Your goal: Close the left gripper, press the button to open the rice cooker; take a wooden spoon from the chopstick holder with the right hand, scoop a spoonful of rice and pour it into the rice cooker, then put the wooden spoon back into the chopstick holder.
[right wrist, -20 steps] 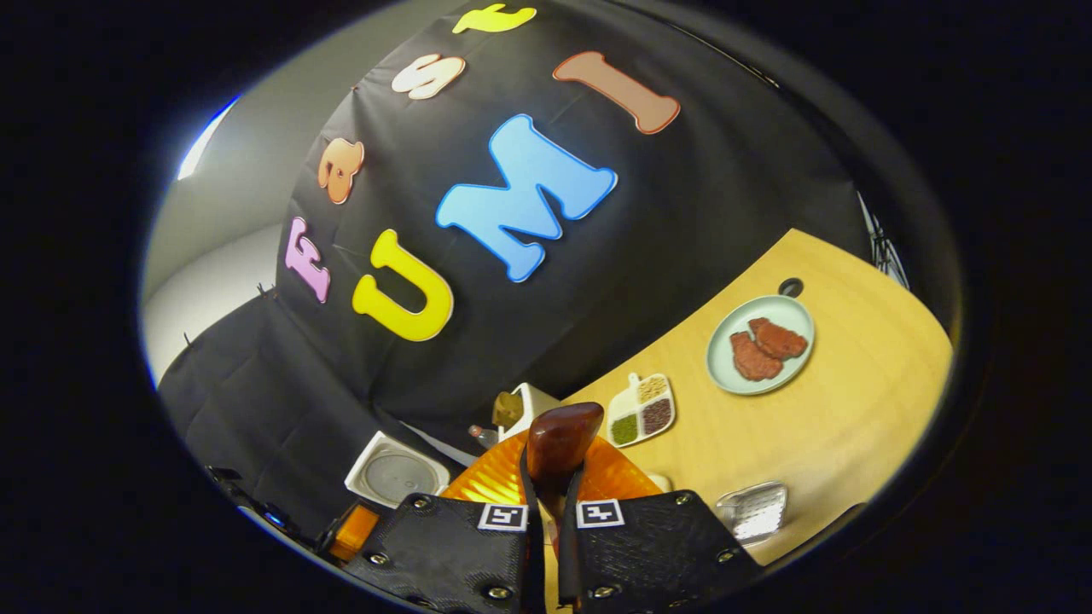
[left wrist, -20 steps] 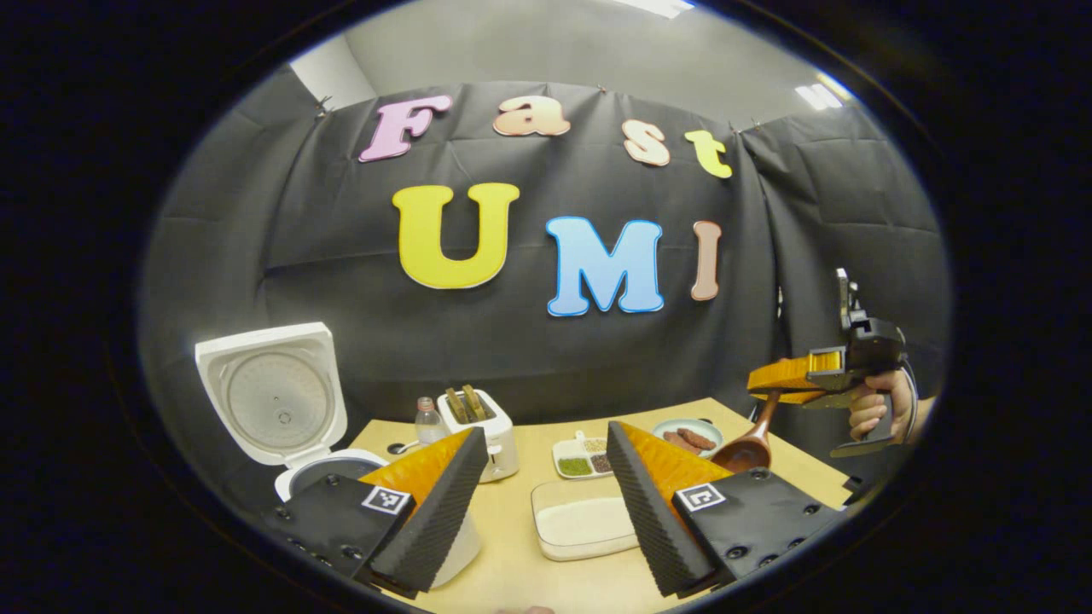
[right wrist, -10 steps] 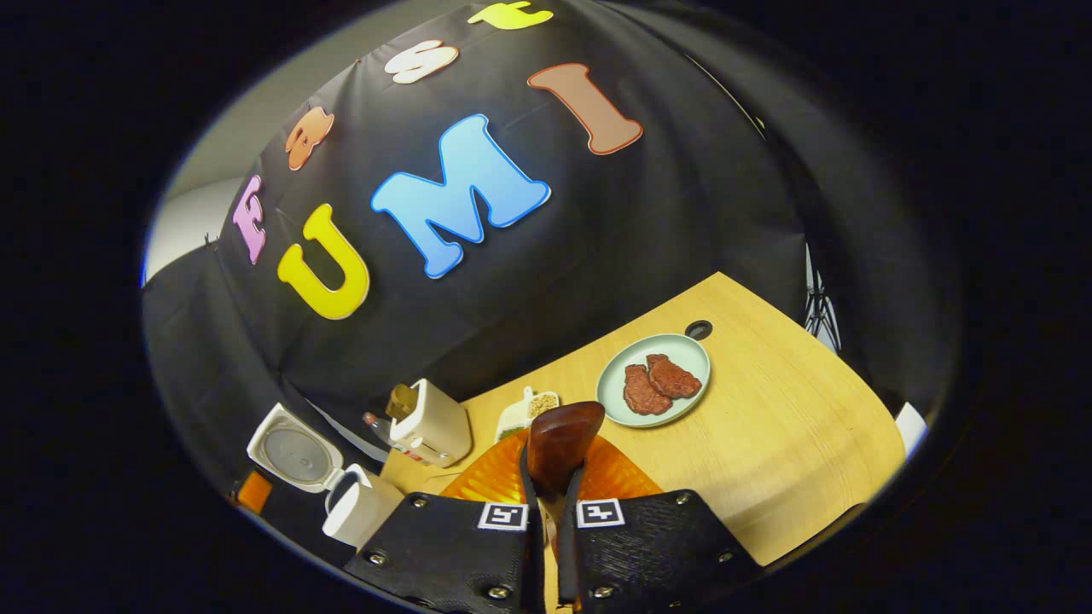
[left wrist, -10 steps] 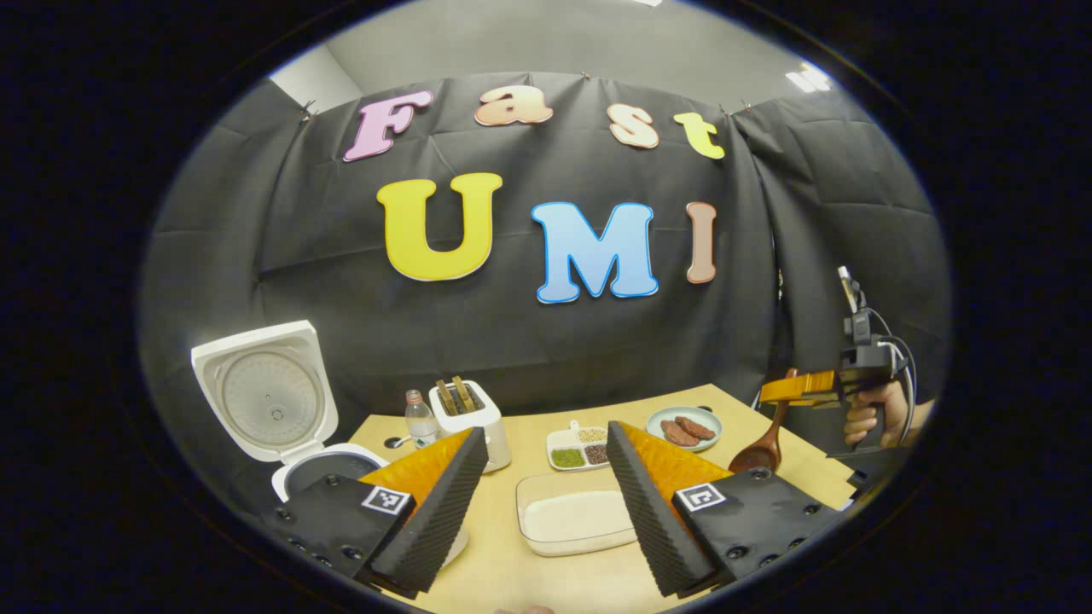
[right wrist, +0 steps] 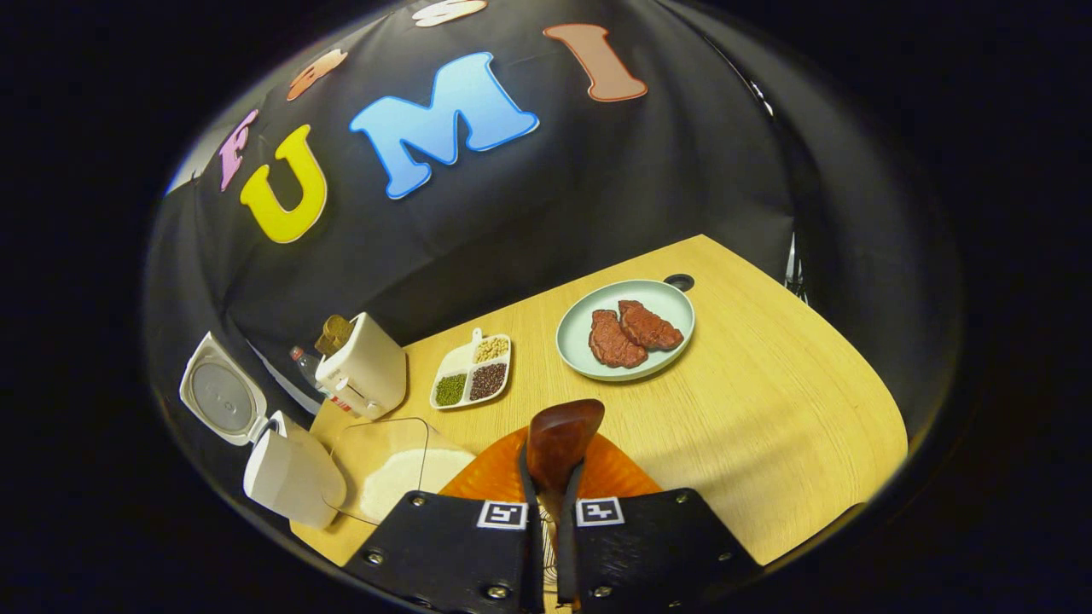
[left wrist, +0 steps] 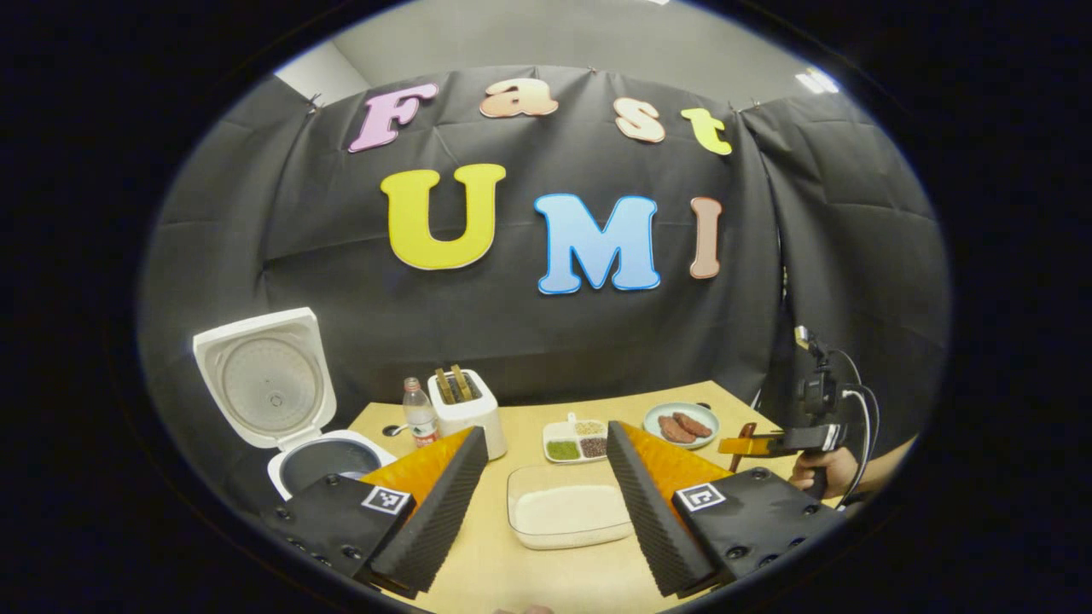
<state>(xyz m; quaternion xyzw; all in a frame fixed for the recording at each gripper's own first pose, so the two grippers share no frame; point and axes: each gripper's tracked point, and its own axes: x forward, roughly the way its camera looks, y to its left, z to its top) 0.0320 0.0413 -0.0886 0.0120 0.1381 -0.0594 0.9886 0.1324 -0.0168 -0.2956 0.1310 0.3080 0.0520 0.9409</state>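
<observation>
Left gripper view: left gripper point(left wrist: 546, 477) hangs over the desk's near edge, jaws spread wide, nothing between them. Rice cooker point(left wrist: 294, 409) sits at the desk's left edge with its lid up, so the button step looks done. Clear rice tray point(left wrist: 567, 516) lies near the middle of the near edge, just ahead of the open fingers. Toaster point(left wrist: 465, 409) and a small bottle point(left wrist: 418, 412) stand toward the far left corner; sectioned grain dish point(left wrist: 576, 441) and a plate of meat point(left wrist: 680, 424) sit along the far side. At the right edge a hand point(left wrist: 823, 469) holds the right gripper point(left wrist: 755, 444), spoon handle showing dark beside it.

Right gripper view: right gripper point(right wrist: 546, 512) is clamped on the wooden spoon point(right wrist: 559, 439), fingers pressed to the handle, bowl sticking out forward above the desk (bowl looks empty, no rice visible). Rice tray sits low left of the fingers, cooker beyond it at the left edge. Chopstick holder I can't make out.

Risks: the spoon is pinched on a narrow handle, so it may twist in the grip when pushed into the rice, spilling grains onto the desk. The light tray could slide under the scoop. Carrying to the cooker passes close to the left gripper, so a clash is possible.
</observation>
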